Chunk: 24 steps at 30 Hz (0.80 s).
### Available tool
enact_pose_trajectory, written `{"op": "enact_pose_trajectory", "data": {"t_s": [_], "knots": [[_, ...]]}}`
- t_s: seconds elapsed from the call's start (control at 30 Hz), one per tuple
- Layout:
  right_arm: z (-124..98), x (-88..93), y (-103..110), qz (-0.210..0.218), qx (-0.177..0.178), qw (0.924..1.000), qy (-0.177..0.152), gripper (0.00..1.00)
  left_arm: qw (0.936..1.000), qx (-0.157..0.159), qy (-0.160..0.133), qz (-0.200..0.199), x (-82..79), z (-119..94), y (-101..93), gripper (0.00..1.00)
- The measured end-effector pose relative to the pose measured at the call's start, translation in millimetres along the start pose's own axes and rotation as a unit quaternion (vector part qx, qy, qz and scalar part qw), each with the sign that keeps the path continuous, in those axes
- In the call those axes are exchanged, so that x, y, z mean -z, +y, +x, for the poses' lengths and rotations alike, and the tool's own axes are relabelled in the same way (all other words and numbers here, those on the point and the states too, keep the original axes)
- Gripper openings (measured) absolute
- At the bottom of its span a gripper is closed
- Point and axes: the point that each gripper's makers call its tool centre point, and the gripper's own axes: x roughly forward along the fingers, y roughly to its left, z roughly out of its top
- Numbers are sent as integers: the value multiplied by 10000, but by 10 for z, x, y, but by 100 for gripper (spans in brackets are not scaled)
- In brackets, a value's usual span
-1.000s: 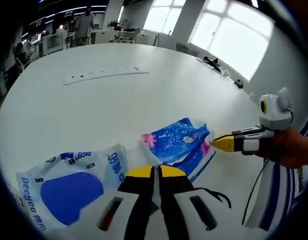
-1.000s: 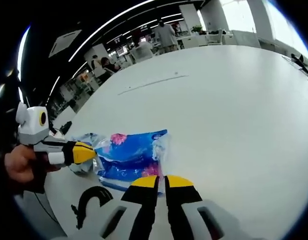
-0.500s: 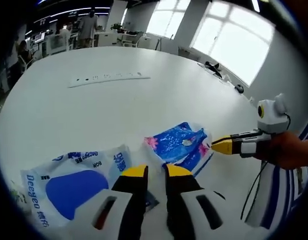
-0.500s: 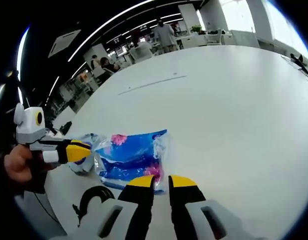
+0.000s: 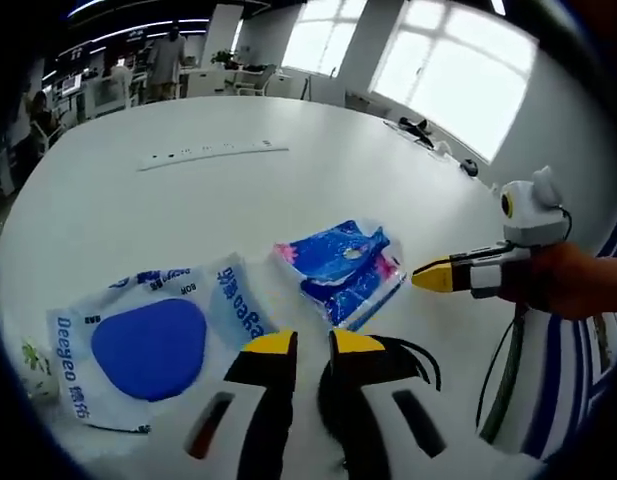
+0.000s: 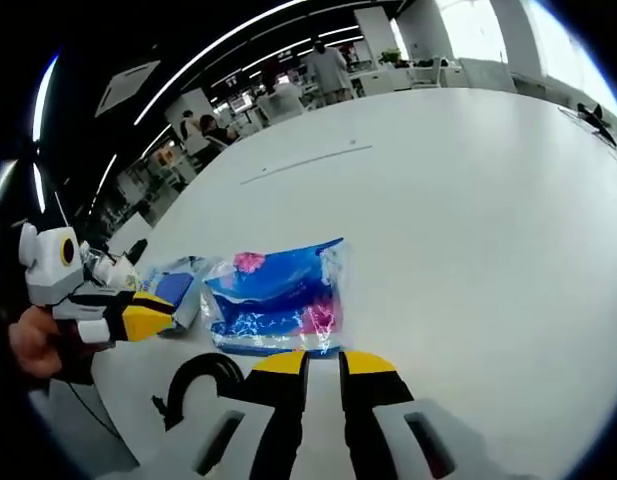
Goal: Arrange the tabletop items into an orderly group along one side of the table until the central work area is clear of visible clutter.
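Two soft packs lie near the edge of the round white bench [image 5: 318, 160]: a white plastic pack with a blue oval label [image 5: 153, 345] at 8 o'clock in the left gripper view, and a glossy blue plastic pack with pink flowers [image 5: 340, 267] just beside it, near centre. The left gripper [image 5: 306, 345] hovers close above the gap between them, jaws slightly parted and empty. The right gripper [image 6: 323, 363], jaws likewise a little apart and empty, sits just short of the blue pack [image 6: 278, 297]. A black looped cable [image 6: 193, 385] lies at 7 o'clock. The grouping step appears near its end; the next move likely calls for nudging the packs flush together.
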Motion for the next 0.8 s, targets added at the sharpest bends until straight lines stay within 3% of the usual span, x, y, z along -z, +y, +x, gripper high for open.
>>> {"op": "enact_pose_trajectory", "data": {"t_s": [0.27,0.43,0.8], "knots": [[-86,150,190,-114,-246,9996,-2,12,9998,90,177,1,285,-94,-101,11],[-114,257,400,-327,-648,9974,3,21,9993,144,330,-37,442,-94,-144,14],[-70,497,700,-447,-925,9944,234,22,9986,137,459,-215,572,-76,-185,14]]}}
